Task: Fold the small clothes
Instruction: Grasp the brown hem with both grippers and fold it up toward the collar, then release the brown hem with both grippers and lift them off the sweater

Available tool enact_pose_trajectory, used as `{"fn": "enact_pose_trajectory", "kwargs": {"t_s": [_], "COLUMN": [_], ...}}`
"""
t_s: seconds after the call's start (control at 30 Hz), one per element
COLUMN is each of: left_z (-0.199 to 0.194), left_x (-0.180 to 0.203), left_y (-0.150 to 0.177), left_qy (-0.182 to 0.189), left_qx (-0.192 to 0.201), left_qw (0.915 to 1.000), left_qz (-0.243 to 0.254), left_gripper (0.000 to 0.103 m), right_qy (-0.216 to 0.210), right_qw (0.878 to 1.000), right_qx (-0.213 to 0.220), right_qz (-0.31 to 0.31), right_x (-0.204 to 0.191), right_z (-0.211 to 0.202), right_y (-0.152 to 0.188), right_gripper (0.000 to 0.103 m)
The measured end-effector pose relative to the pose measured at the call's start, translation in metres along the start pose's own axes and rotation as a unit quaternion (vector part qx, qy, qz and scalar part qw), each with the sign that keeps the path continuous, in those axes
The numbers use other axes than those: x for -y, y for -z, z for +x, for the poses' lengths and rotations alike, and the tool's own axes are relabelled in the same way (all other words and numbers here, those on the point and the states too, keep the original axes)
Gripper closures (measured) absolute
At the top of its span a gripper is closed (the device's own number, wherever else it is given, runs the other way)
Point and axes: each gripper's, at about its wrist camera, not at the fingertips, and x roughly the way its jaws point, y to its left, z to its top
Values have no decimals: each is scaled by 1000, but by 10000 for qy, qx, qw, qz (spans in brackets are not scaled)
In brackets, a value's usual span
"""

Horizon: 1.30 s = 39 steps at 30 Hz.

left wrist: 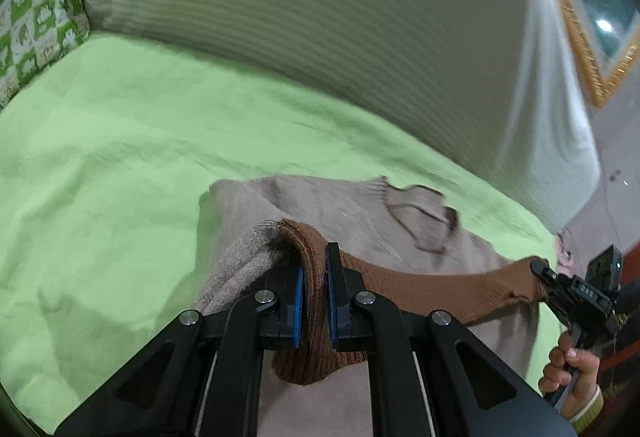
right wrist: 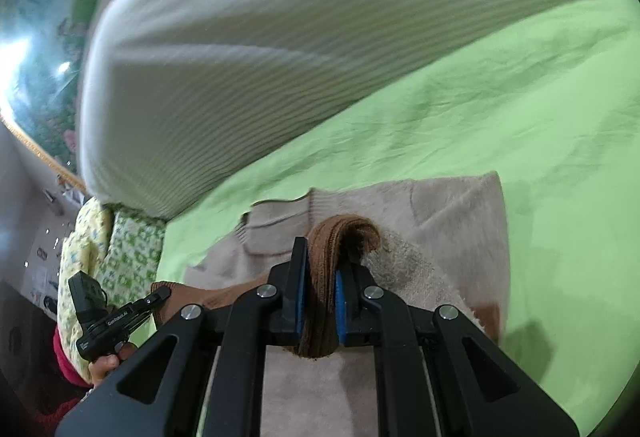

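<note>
Both grippers, left (left wrist: 313, 285) & right (right wrist: 322, 293), are clamped on the brown ribbed hem (left wrist: 420, 289) of the beige sweater (left wrist: 320, 209), stretched taut btwn them w/ its body ahead on the green sheet (left wrist: 120, 157), prob. to fold hem toward collar (left wrist: 420, 213).

Bright even indoor light, motion blur smearing the ribbed cushion (left wrist: 320, 17), white glare on the framed picture (right wrist: 16, 53), heavy fisheye curvature, dark vignetted corners
</note>
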Motion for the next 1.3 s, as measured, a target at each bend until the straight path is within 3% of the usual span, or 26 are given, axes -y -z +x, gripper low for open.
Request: {"fn": "enact_pose_trajectory", "kwargs": {"t_s": [0.07,0.13,0.17,0.3,0.4,0.57,0.63,0.83,1.1,1.17,1.27,1.3], "left_z": [15,22,21,1,-23,-51,-55,-32,17,34,53,57], "left_x": [-4,-7,-8,-7,-7,-15,-14,9,39,29,2,-6], "left_y": [-4,-5,-6,-5,0,22,35,60,30,19,7,4], "left_qy": [-261,-322,-306,-433,-578,-731,-736,-731,-518,-709,-706,-699], "left_qx": [-103,-199,-192,63,345,442,368,23,25,39,-40,-53], "left_qw": [9996,9992,9992,9988,9976,9963,9966,9958,9931,9934,9970,9974], "left_qz": [-47,-113,-149,-205,-132,-102,-3,552,1052,896,322,158], "left_gripper": [89,86,80,62,49,48,47,47,43,43,52,54], "right_qy": [206,346,391,493,542,904,818,535,693,1067,1116,1310], "right_qw": [9991,9975,9969,9955,9956,9952,9957,9947,9928,9908,9922,9896], "right_qx": [-219,-284,-199,271,407,375,368,-54,-161,27,297,368], "right_qz": [293,552,651,765,652,-10,-215,-872,-966,-833,-476,-468], "right_x": [15,27,32,42,42,27,19,-6,2,18,41,44], "right_z": [16,20,16,-14,-34,-50,-53,-27,11,12,11,10], "right_y": [-5,-9,-11,-14,-14,3,16,43,27,18,9,8], "right_gripper": [86,74,71,36,36,36,36,36,36,36,36,36]}}
